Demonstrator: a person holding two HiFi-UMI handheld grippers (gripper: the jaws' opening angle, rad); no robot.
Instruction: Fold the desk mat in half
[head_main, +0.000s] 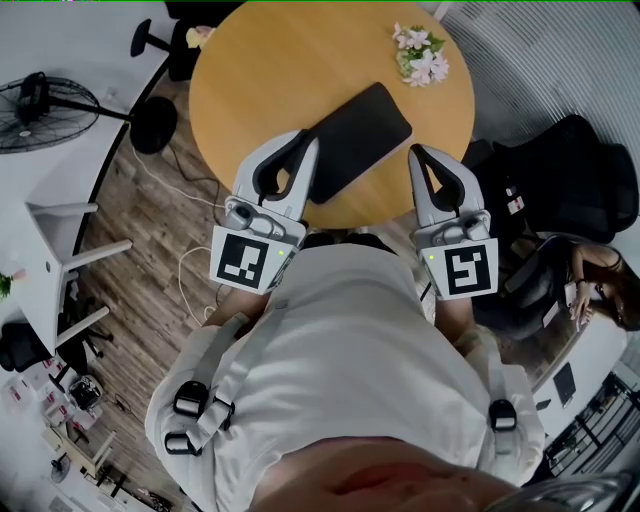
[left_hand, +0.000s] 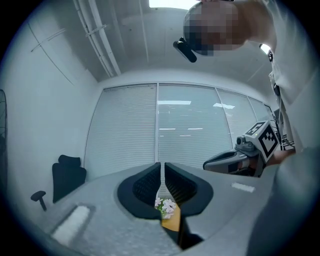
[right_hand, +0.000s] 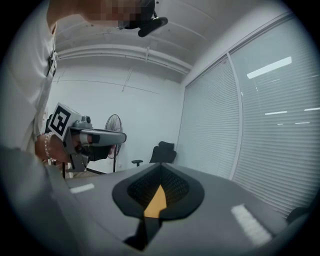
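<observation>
A black desk mat (head_main: 355, 140) lies slantwise on the near half of the round wooden table (head_main: 260, 70). My left gripper (head_main: 308, 140) is held over the mat's left near edge. Its jaws are all but together, with only a thin slit between them and nothing held. My right gripper (head_main: 416, 150) hangs just right of the mat's near right corner, shut and empty. In the left gripper view the left gripper (left_hand: 162, 165) points up from the table, and only a sliver of table shows below it. In the right gripper view the right gripper (right_hand: 160, 167) does the same.
A bunch of pale flowers (head_main: 420, 55) lies at the table's far right. A floor fan (head_main: 40, 105) and a white stool (head_main: 50, 260) stand to the left. A black office chair (head_main: 570, 170) and a seated person (head_main: 600, 280) are on the right.
</observation>
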